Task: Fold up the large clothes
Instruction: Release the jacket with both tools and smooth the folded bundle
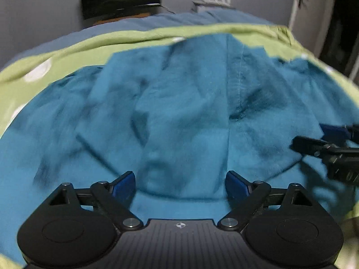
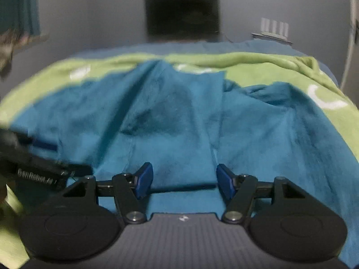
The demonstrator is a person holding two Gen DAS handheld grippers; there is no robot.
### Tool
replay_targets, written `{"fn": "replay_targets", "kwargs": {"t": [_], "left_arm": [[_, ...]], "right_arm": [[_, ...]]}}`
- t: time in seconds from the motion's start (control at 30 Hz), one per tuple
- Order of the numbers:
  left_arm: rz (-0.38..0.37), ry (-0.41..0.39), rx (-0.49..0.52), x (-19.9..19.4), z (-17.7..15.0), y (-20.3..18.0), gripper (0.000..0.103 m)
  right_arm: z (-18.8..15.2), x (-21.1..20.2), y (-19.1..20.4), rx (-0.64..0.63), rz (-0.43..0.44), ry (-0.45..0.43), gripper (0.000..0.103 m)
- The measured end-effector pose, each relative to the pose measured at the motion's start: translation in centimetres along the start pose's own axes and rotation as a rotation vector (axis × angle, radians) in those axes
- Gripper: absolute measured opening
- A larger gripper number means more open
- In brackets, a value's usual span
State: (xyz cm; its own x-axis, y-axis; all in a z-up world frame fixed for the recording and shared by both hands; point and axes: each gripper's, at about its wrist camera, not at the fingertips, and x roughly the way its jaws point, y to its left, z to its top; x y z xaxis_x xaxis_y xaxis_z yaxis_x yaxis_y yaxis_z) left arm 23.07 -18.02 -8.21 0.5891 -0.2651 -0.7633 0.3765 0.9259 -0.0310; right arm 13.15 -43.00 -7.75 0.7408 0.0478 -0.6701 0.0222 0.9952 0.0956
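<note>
Teal cotton garment (image 1: 179, 112), large and crumpled, lies spread over a green blanket with white rings (image 1: 33, 67) on a bed. In the left wrist view we see our left gripper (image 1: 180, 186) above its near edge, jaws wide apart, nothing between the blue pads (image 1: 125, 186); the right gripper (image 1: 314, 139) pokes in at far right. In the right wrist view our right gripper (image 2: 184, 181) stands parted over the same cloth (image 2: 175, 116), pads clear. A dark screen (image 2: 181, 15) hangs on the far wall.
</note>
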Motion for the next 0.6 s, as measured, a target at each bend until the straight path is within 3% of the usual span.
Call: {"fn": "replay_targets", "kwargs": {"t": [0.13,0.27,0.37,0.6], "left_arm": [[-0.035,-0.055,-0.105,-3.8,-2.5,1.3,0.092],[-0.047,-0.068,-0.114,-6.7,-5.6,1.2,0.092],[-0.033,-0.068,-0.071,-8.0,-7.0,0.3,0.092],[-0.055,-0.058,-0.066,-8.2,-8.8,-0.1,0.092]], "right_arm": [[-0.9,-3.7,-2.8,0.194,-0.052,-0.036,0.063],[-2.2,-6.0,-6.5,0.415,-0.238,0.075,0.063],[-3.7,-8.1,-9.9,0.645,-0.208,0.111,0.063],[-4.8,-11.0,-10.1,0.748,-0.180,0.146,0.063]]}}
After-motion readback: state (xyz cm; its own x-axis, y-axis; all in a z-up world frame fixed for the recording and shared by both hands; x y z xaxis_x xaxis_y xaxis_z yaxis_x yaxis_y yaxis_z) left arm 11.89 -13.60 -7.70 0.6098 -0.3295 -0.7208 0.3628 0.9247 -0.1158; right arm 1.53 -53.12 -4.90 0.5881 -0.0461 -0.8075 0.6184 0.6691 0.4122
